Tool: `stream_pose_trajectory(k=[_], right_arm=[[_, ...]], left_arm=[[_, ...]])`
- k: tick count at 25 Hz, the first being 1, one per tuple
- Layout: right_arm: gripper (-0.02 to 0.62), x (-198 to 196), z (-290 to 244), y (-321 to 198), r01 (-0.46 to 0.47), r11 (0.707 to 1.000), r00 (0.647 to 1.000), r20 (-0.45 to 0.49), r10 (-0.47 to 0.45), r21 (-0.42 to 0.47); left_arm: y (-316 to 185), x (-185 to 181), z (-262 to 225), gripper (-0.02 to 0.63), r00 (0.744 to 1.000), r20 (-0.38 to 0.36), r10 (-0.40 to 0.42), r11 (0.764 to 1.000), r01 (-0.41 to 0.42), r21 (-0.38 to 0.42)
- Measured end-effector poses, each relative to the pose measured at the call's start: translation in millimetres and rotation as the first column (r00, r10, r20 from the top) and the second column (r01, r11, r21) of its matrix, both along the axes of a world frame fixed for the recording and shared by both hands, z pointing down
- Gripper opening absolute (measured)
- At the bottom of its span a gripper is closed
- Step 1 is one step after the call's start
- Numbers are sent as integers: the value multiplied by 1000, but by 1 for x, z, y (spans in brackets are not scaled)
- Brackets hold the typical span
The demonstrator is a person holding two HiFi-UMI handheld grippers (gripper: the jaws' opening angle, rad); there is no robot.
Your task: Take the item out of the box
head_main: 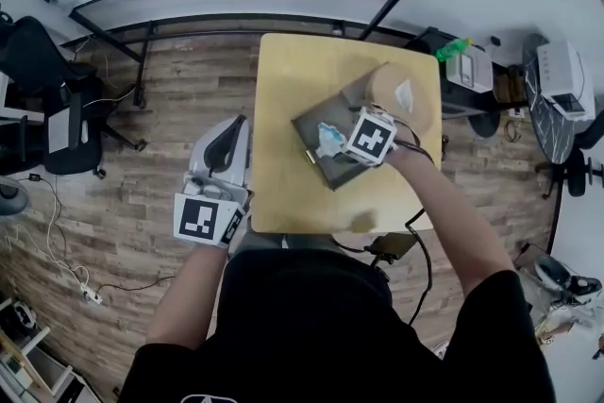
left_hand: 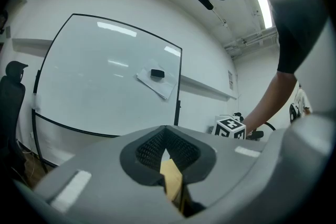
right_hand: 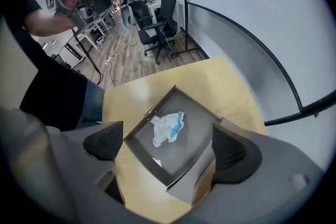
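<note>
Right gripper [right_hand: 167,143]: one, jaws spread wide and pinching nothing; it hangs over the open box, coming in from the table's 4 o'clock side in the head view.
Left gripper [left_hand: 167,148]: one, pads pressed together with only a thin slit between them, nothing held; it sits off the table's 9 o'clock edge, well apart from the box.
Marker cubes [head_main: 370,135]: two, one on each gripper.
Box [right_hand: 193,136]: one, dark grey, open, lying corner-on near the middle of the table.
Item [right_hand: 168,127]: one crumpled white-and-blue wrapper, lying on the box floor near its middle, between the right jaws in that gripper's view but touched by neither pad.
Table [head_main: 302,71]: one, square, pale yellow wood.
Whiteboard [left_hand: 105,81]: one, at 10 o'clock in the left gripper view, carrying one black eraser [left_hand: 157,74] and one sheet of paper [left_hand: 160,89].
Writing: black-and-white square patterns on the cubes; a small wall notice [left_hand: 231,80] is too small to read.
</note>
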State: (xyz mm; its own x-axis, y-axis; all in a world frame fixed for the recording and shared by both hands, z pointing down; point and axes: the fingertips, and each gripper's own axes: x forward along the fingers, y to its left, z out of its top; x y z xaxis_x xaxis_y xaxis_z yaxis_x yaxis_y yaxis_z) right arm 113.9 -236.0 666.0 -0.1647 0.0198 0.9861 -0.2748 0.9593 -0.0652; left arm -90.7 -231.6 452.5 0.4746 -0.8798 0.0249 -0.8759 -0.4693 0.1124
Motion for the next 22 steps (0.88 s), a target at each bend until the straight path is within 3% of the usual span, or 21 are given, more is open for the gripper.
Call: stream_pose_trajectory(k=[8, 12, 22], right_arm=[[517, 5, 45, 6, 17, 996, 997, -67, -23, -86], [508, 1, 64, 35, -35, 966, 998, -66, 18, -255], [508, -15, 97, 43, 10, 954, 999, -47, -26, -301]], left_arm=[[5, -5, 9, -2, 1000, 8, -19, 1000, 19, -19], [8, -5, 15, -1, 1000, 18, -19, 999, 20, -33], [15, -6, 29, -2, 999, 29, -21, 998, 23, -57]])
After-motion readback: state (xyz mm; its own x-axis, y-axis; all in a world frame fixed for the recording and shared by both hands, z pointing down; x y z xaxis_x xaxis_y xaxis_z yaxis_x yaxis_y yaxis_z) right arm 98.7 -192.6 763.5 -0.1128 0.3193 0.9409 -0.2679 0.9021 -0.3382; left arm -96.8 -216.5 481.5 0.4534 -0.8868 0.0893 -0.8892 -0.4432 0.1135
